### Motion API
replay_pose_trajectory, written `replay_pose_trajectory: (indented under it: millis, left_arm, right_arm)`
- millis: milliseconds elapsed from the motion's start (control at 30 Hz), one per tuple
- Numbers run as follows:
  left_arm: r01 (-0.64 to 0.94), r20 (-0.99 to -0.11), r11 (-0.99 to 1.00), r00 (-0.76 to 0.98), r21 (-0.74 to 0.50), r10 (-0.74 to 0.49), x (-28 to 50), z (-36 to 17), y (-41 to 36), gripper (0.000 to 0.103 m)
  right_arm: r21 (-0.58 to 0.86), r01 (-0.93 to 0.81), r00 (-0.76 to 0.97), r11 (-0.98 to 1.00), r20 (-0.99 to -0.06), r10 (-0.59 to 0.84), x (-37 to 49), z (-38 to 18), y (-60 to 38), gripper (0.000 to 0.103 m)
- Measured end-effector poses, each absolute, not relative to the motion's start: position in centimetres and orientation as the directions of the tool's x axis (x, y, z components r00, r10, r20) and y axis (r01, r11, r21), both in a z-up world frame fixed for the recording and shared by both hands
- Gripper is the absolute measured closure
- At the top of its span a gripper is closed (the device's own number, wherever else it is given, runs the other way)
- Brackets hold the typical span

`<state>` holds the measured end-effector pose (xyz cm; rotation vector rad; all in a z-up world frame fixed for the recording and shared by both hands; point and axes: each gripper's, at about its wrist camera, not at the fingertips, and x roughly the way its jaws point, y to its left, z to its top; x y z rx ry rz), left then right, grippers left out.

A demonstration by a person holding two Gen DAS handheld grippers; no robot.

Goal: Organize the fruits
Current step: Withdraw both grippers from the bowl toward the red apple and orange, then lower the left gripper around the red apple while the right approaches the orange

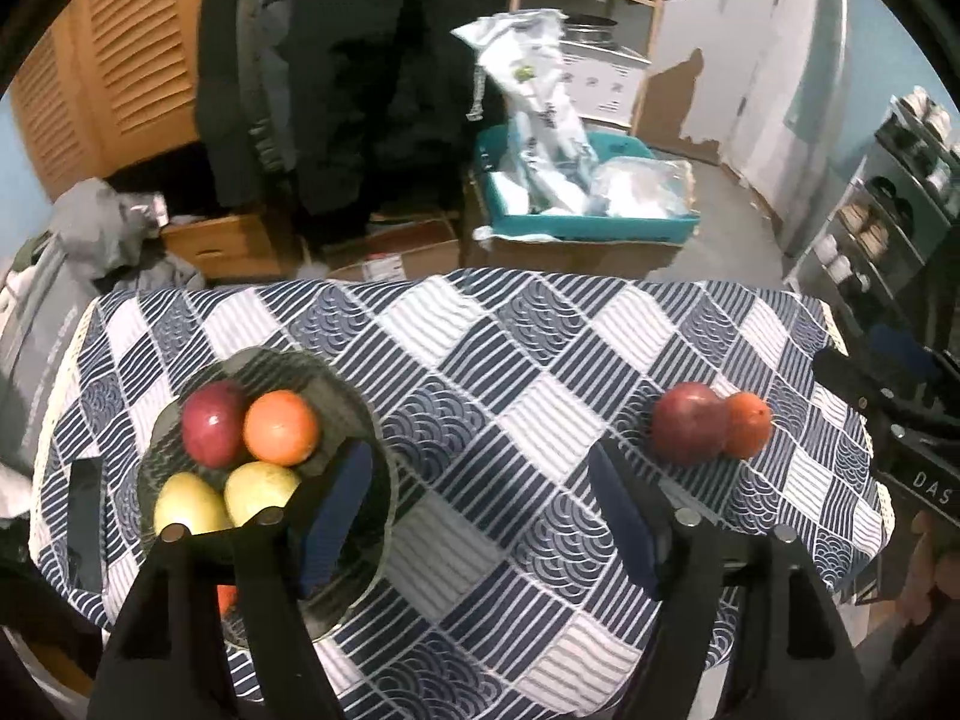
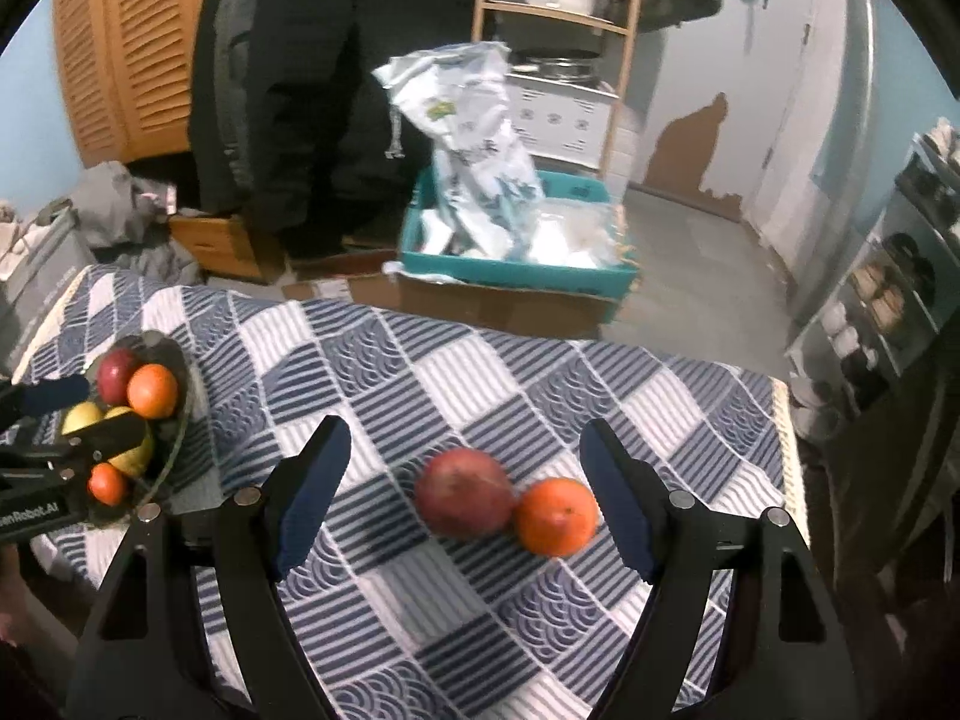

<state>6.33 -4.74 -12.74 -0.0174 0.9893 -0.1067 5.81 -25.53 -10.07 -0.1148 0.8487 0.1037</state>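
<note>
Left wrist view: left gripper [image 1: 480, 498] hangs over the checked tablecloth [image 1: 468, 348], jaws apart, nothing btw them. Its left finger stands over the glass bowl [image 1: 372, 420], which holds a red apple [image 1: 211, 423], an orange [image 1: 281, 426] and two yellow-green fruits [image 1: 222, 495]. A second red apple [image 1: 687, 423] and a second orange [image 1: 749, 425] lie touching on the cloth, to the right, outside the bowl.

Right wrist view: right gripper [image 2: 465, 483] is released too, w/ the loose apple and orange on the cloth btw its fingers; pads do not touch them. Bowl is far left, partly behind the left gripper.
</note>
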Motion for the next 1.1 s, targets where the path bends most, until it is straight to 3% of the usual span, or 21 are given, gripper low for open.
replay_pose_trajectory:
  millis: [600,1100]
  left_arm:
    - [0.204,-0.855,0.977,0.496,-0.056,-0.152,7.4,-14.4,-11.8,0.024]
    - [0.276,-0.889,0.959,0.424,-0.056,-0.174,9.2,-19.1,-16.5,0.019]
  right_arm:
    - [-0.050,0.003,0.620,0.999,-0.784,-0.041,4.5,-12.4,-33.9,0.023]
    - [-0.039,0.061,0.533,0.997,-0.843,-0.066,5.4,-16.8,-36.7,0.023]
